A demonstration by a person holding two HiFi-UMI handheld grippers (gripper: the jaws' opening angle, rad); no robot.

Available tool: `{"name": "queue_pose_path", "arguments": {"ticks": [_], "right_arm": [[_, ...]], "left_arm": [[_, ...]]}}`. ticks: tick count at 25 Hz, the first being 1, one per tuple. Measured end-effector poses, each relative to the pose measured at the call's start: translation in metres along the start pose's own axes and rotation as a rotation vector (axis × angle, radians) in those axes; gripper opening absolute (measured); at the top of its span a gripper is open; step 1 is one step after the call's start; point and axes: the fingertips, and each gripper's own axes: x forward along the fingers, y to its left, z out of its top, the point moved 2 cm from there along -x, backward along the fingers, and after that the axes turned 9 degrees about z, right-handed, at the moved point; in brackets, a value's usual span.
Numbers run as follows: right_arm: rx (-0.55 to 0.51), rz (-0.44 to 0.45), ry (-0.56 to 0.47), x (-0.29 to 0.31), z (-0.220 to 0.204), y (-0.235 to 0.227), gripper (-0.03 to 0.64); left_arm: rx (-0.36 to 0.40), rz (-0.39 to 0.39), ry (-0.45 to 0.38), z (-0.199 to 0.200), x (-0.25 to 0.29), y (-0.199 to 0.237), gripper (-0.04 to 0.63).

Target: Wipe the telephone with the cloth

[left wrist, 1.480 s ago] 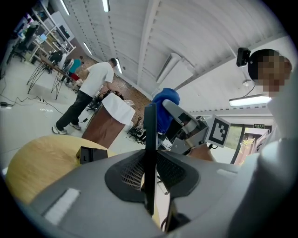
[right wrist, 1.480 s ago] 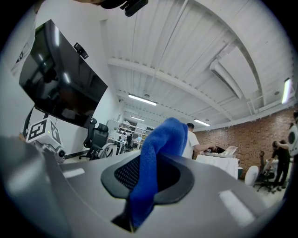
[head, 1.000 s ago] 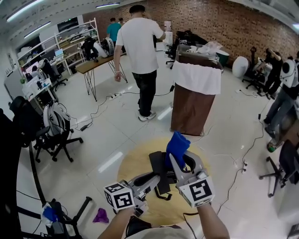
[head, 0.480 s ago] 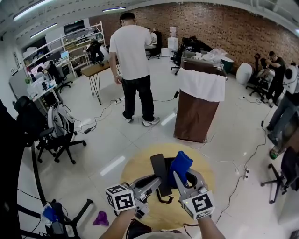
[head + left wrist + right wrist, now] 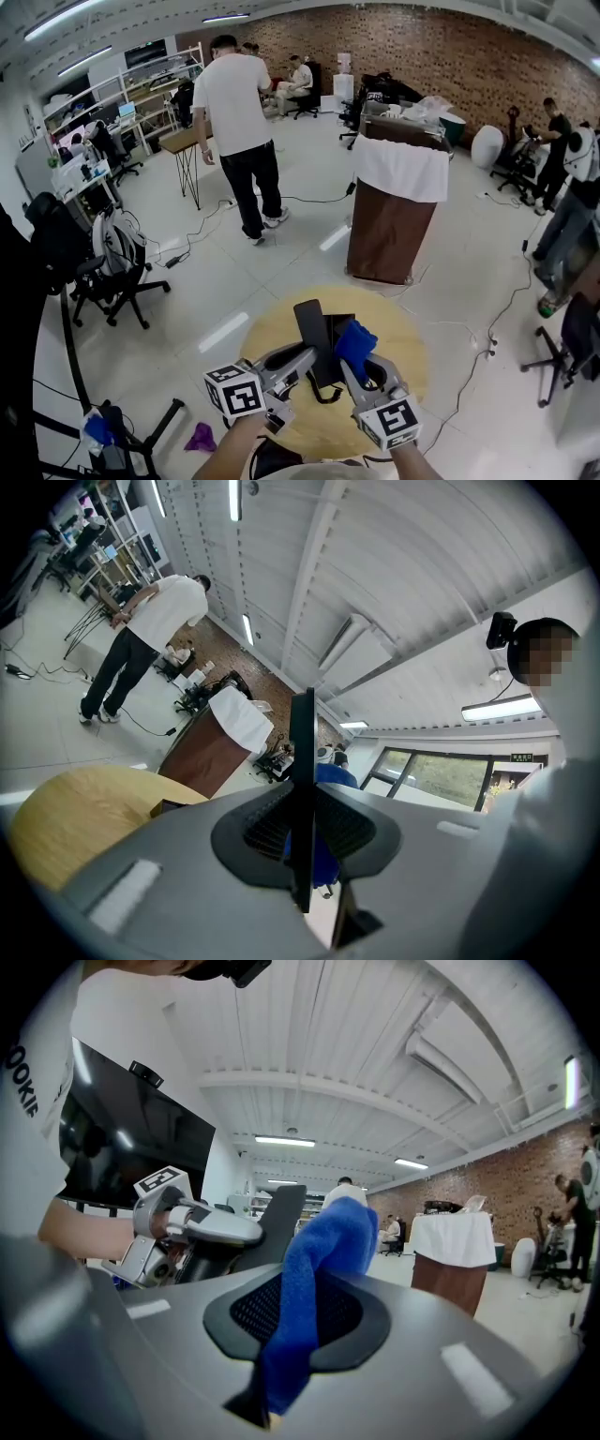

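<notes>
A black telephone (image 5: 312,330), a thin flat slab, is held over the round wooden table (image 5: 267,330), with my left gripper (image 5: 306,358) shut on its near end. It shows edge-on between the jaws (image 5: 302,761) in the left gripper view. My right gripper (image 5: 362,367) is shut on a bunched blue cloth (image 5: 354,341), which sits right beside the telephone's right edge; whether they touch I cannot tell. In the right gripper view the cloth (image 5: 322,1260) rises from the jaws, with the telephone (image 5: 279,1215) and the left gripper (image 5: 202,1227) just to its left.
A dark box (image 5: 343,323) and a black strap (image 5: 324,395) lie on the table behind and under the telephone. Beyond stands a brown cabinet draped in white (image 5: 394,211). A person in a white shirt (image 5: 236,131) walks on the floor; an office chair (image 5: 112,272) is at left.
My right gripper has come down with the blue cloth, from above the telephone to beside it. The left gripper has held still. The person in white has walked further away to the left.
</notes>
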Motion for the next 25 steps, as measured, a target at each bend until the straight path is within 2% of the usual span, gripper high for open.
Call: {"name": "queue_pose_path", "arguments": {"ticks": [8,16,25], "right_arm": [[0.032,0.021,0.021,-0.001,-0.014,0.012,0.061],[0.179,0.06,-0.001,-0.003,-0.025,-0.02,0.061],[0.366,0.243,-0.019,0.012,-0.038,-0.009,0.061]], "left_arm": [[0.0,-0.011,-0.004,0.002,0.0,0.001,0.063],[0.029,-0.092,0.024,0.008,-0.003,-0.013,0.063],[0.047,-0.179,0.088,-0.008,0.002,-0.027,0.063]]}}
